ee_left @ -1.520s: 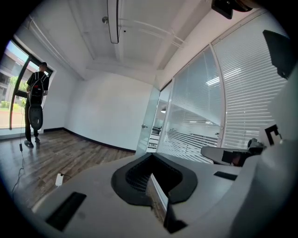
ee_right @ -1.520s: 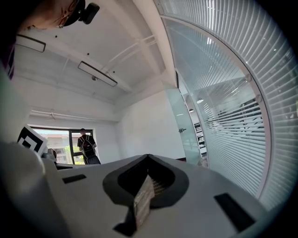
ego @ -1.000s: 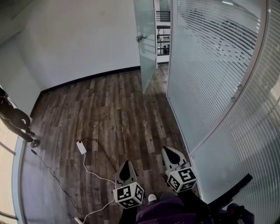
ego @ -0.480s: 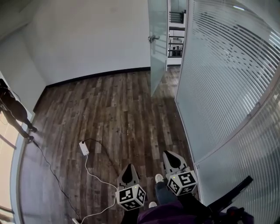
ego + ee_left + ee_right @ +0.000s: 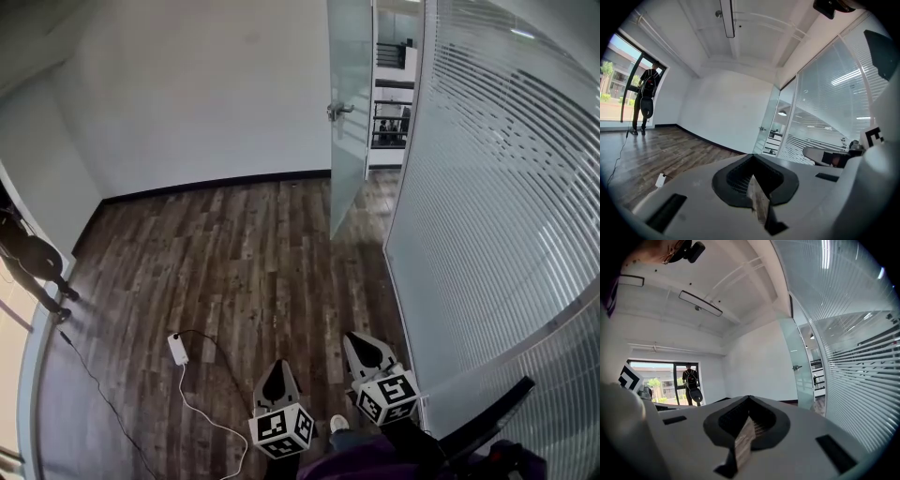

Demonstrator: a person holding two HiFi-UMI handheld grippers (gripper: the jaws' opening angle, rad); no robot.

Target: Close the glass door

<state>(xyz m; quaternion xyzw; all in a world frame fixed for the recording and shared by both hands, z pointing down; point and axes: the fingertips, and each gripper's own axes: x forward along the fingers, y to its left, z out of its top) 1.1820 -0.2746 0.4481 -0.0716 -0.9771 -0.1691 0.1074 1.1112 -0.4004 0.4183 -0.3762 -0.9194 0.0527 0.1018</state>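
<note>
- Standing open at the room's far end, the one glass door [image 5: 350, 141] is angled inward beside the striped glass wall [image 5: 497, 206]. Its single lever handle [image 5: 339, 110] faces the room.
- The two claws, left claw [image 5: 275, 367] and right claw [image 5: 354, 339], hang low over the wooden floor [image 5: 253, 253], well apart from the door. Each is pinched fully together on nothing.
- One white adapter [image 5: 178, 348] with its cord lies on the floor to their left.
- One person [image 5: 647, 93] stands by the window.

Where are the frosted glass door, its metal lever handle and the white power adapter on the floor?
frosted glass door [image 5: 348, 178]: head view, lower part of the panel.
metal lever handle [image 5: 339, 111]: head view, the lever.
white power adapter [image 5: 176, 348]: head view, middle of its body.
</note>
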